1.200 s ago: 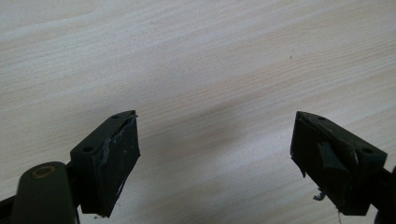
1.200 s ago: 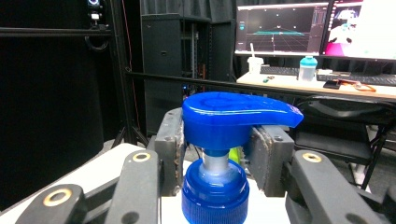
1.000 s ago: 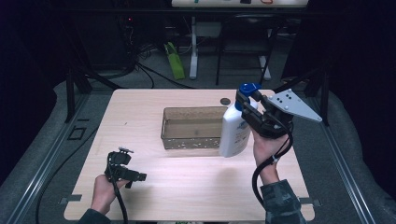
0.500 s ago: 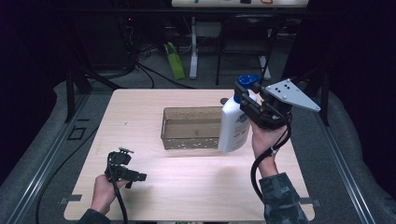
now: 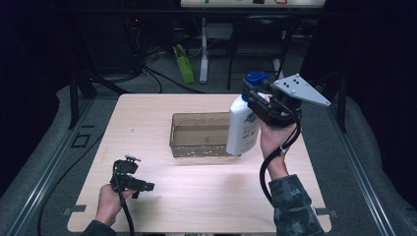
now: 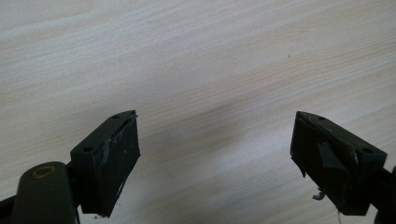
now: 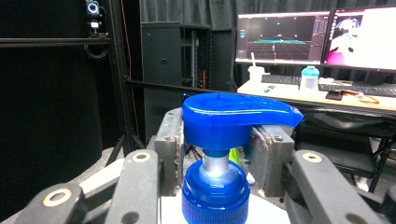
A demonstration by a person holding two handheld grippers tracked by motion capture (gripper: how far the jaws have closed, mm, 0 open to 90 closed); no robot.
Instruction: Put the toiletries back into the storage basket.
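A: Right gripper [image 5: 258, 103] has its jaws clenched on the pump bottle [image 5: 242, 129] at the neck, just under the blue pump head [image 7: 233, 116]. Bottle hangs upright, clear of the table [image 5: 206, 196], over the right end of the tray [image 5: 196, 142].

B: Handling?

A: Rigid plastic, smooth white body — likely slippery if taken by the belly. Weight unknown; can't see the fill level. The neck is the sensible place: the collar [image 7: 215, 191] sits between the pads in the right gripper view, and the pump head above acts as a stop.

B: Risks?

A: Hung from the top, it could swing. The pump stem is the weak part — squeeze there and it may depress or tilt.

B: Left side?

A: Left gripper [image 5: 129, 178] rests low on the table near the front left, jaws spread wide, nothing between them.
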